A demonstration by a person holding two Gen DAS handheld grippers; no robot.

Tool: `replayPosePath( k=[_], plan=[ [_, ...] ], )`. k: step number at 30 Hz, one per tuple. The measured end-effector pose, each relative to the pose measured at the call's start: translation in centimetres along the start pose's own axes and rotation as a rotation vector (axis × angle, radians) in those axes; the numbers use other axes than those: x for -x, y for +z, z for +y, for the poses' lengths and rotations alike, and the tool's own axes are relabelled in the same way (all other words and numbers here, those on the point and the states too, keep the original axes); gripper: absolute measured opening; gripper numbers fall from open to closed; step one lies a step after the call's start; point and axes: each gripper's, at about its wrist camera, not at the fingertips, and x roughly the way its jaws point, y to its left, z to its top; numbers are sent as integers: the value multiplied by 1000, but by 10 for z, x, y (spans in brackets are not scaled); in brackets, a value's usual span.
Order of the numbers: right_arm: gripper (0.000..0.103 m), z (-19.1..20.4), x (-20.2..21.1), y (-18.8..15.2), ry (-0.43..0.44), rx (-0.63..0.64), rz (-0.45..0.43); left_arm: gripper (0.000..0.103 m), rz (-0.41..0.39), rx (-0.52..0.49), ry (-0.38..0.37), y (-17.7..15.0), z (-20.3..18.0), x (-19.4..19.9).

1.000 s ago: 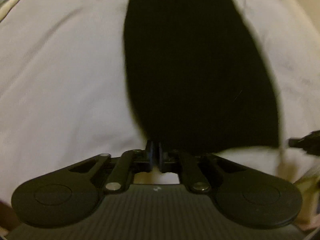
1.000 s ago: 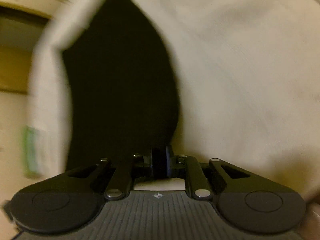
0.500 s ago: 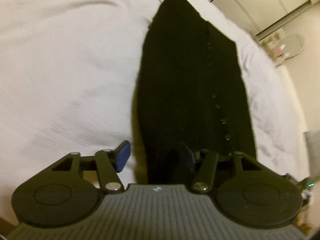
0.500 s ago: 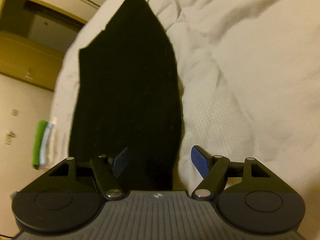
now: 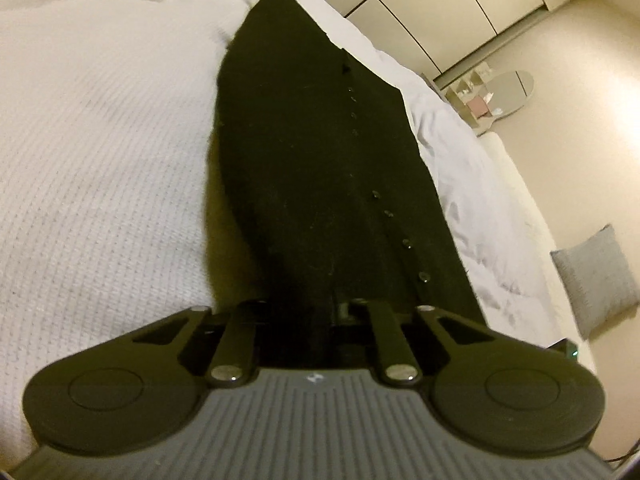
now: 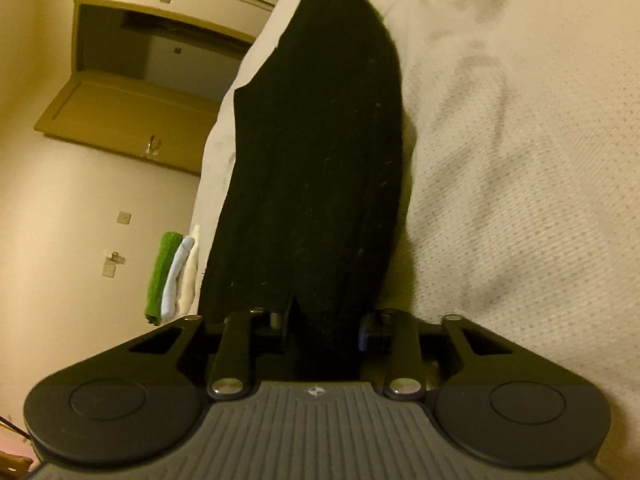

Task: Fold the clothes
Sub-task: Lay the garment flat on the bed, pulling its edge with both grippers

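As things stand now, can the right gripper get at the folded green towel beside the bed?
Probably not: the right gripper is occupied with the black knitted garment, and the green towel lies off to its left.

A bed covered in a white, waffle-textured bedspread (image 5: 100,160) fills most of both views. A long black garment (image 5: 320,160) lies flat on it, stretching from the near edge toward the far end, with a row of small buttons (image 5: 406,244) running down its length. The bedspread shows soft wrinkles beside the garment. At one edge of the bed sits a small stack of folded cloths (image 6: 172,276), green, pale blue and white.
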Motion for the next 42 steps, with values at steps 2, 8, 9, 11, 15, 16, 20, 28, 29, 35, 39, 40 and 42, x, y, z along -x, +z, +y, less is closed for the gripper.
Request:
replayPosePath(
  k=[2, 8, 9, 11, 15, 16, 20, 28, 29, 35, 39, 40, 42],
  plan=[
    [16, 2, 2, -3, -5, -11, -18, 8, -9, -26, 22, -3, -6, 7],
    [13, 46, 51, 14, 99, 56, -146, 7, -81, -68, -4, 6, -48, 48],
    [13, 51, 60, 13, 91, 78, -155, 7, -91, -83, -14, 5, -55, 53],
    [13, 62, 76, 12, 75, 123, -171, 7, -111, -120, -22, -2, -65, 58],
    [13, 63, 102, -9, 49, 157, -186, 7, -114, -156, 5, -31, -67, 64],
    [12, 57, 104, -19, 39, 149, -184, 7, -102, -152, 31, -38, -64, 64],
    [11, 26, 100, -61, -15, 75, -155, 8, -74, -154, 112, -62, -54, 70],
    [13, 21, 82, -93, -146, 120, -137, 11, -70, -165, 279, -77, -50, 63],
    [15, 21, 78, -92, -200, 128, -128, 12, -77, -185, 301, -79, -58, 64],
    [50, 56, 103, -103, -380, 259, -188, 12, -133, -305, 430, -92, -105, 71],
    [65, 99, 108, -117, -460, 445, -276, 13, -171, -385, 515, -100, -136, 75],
    [68, 107, 101, -120, -470, 478, -277, 13, -180, -405, 537, -102, -144, 76],
    [71, 117, 86, -122, -493, 528, -274, 13, -177, -444, 573, -106, -154, 69]
  ],
)
